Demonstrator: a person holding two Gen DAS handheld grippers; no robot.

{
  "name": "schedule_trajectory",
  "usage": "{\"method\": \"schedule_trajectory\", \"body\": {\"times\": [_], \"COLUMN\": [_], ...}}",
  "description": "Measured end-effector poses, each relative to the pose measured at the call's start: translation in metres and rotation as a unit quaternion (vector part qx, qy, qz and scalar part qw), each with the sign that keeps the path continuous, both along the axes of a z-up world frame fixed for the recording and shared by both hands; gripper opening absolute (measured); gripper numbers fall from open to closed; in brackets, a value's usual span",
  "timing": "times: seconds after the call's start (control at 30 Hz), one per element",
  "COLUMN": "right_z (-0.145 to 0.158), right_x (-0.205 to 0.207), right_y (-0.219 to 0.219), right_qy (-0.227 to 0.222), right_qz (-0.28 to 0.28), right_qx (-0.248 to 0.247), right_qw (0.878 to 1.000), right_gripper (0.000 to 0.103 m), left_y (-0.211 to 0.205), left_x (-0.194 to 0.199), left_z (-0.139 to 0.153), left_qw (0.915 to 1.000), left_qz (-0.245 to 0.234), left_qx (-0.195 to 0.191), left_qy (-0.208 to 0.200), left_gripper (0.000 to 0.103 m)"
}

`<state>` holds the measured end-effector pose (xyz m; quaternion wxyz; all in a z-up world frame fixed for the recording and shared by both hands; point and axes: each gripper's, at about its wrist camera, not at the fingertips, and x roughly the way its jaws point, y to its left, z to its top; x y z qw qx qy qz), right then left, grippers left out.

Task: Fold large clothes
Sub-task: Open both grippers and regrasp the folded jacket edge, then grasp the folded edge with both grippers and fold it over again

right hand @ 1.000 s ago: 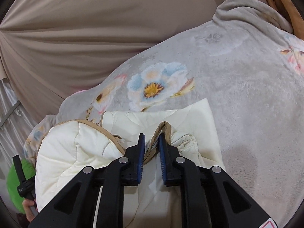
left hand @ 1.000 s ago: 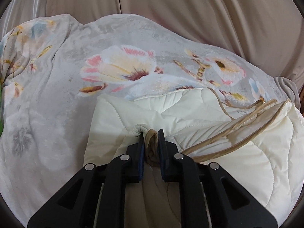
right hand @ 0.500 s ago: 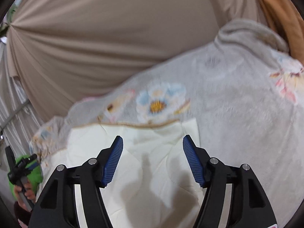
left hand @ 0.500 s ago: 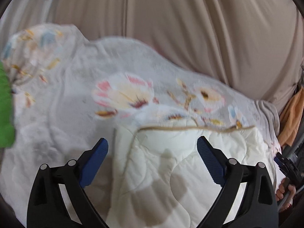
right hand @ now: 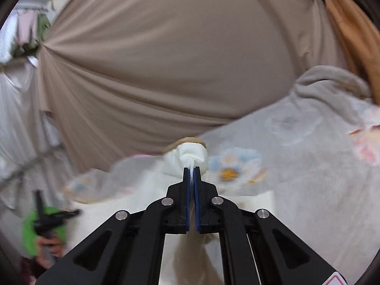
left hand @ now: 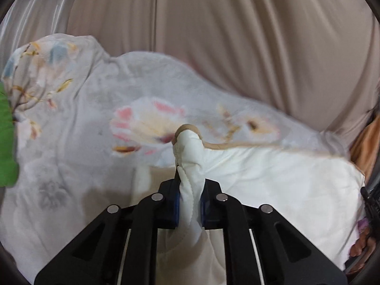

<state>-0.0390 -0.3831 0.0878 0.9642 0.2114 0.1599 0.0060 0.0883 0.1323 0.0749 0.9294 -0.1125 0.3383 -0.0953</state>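
The left claw [left hand: 189, 204] is clamped on a bunched fold of the cream quilted garment with tan binding along its edge [left hand: 273, 178]; the cloth fills the narrow gap between the blue pads [left hand: 176, 201] and rises above the fingertips in a rounded knob capped by the tan binding. From that knob the bound edge runs off to the right, and the rest of the garment spreads below it on the grey plush blanket printed with pink and yellow flowers [left hand: 78, 147].

The right claw [right hand: 192, 180] is pinched nearly flat on another bunch of the same garment [right hand: 193, 154], only a thin layer of cloth showing between its blue pads [right hand: 187, 190], with a tan-edged puff standing just past the fingertips. The cream fabric hangs down beneath this claw and lies over the floral blanket [right hand: 308, 178].

Behind both views hangs a pleated beige curtain [left hand: 237, 47]. At the lower left of the right wrist view, a hand [right hand: 48, 247] grips the other gripper's black and green handle [right hand: 44, 225].
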Motion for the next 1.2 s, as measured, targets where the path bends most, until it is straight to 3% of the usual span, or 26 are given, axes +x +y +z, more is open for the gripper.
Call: {"method": "schedule_trajectory", "body": {"times": [0.07,0.1,0.17,0.27,0.33,0.43,0.47,0.57,0.63,0.73,0.83,0.9,1.0,1.2], "right_z": [-0.043,-0.074,-0.104,-0.088,-0.073,-0.046,-0.035,-0.008,-0.005,-0.025,-0.057,-0.071,-0.078,-0.094], "right_x": [0.031,0.048,0.062,0.062,0.052,0.029,0.023,0.028,0.041,0.059,0.07,0.073,0.074,0.047], "right_y": [-0.013,-0.017,-0.011,0.0,0.0,0.006,0.016,0.063,0.112,0.177,0.212,0.202,0.153,0.025], "right_qy": [0.1,0.158,0.2,0.203,0.183,0.138,0.116,0.077,0.076,0.105,0.146,0.159,0.173,0.195], "right_qz": [-0.018,-0.023,-0.017,-0.036,-0.057,-0.081,-0.071,0.003,0.093,0.216,0.255,0.242,0.196,0.042], "right_qx": [0.003,0.008,-0.002,-0.056,-0.061,-0.059,-0.066,-0.088,-0.103,-0.104,-0.145,-0.16,-0.128,-0.065], "right_qw": [0.995,0.987,0.98,0.977,0.979,0.985,0.988,0.993,0.987,0.965,0.945,0.944,0.957,0.978], "right_gripper": [0.003,0.002,0.002,0.004,0.009,0.013,0.013,0.013,0.013,0.014,0.007,0.0,0.0,0.0], "left_y": [-0.004,-0.007,-0.013,-0.022,-0.022,-0.016,-0.021,-0.05,-0.081,-0.128,-0.15,-0.144,-0.116,-0.042], "left_x": [0.023,0.028,0.027,0.02,0.01,-0.013,-0.021,-0.034,-0.035,-0.026,-0.011,-0.008,-0.004,0.005], "left_z": [-0.044,-0.06,-0.066,-0.054,-0.037,0.003,0.016,0.043,0.045,0.02,-0.021,-0.036,-0.041,-0.054], "left_qw": [0.9974,0.9966,0.9965,0.9951,0.9942,0.9938,0.9934,0.9939,0.9929,0.9879,0.9843,0.9842,0.9879,0.9928], "left_qz": [-0.003,-0.002,0.005,0.014,0.029,0.044,0.038,-0.02,-0.078,-0.133,-0.146,-0.142,-0.108,-0.025], "left_qx": [0.015,0.019,0.04,0.08,0.096,0.1,0.099,0.081,0.063,0.077,0.096,0.101,0.11,0.114], "left_qy": [0.07,0.08,0.074,0.057,0.039,-0.024,-0.044,-0.071,-0.063,-0.024,0.024,0.028,0.018,0.027], "left_gripper": [0.011,0.011,0.013,0.017,0.022,0.04,0.041,0.045,0.048,0.048,0.048,0.049,0.049,0.049]}}
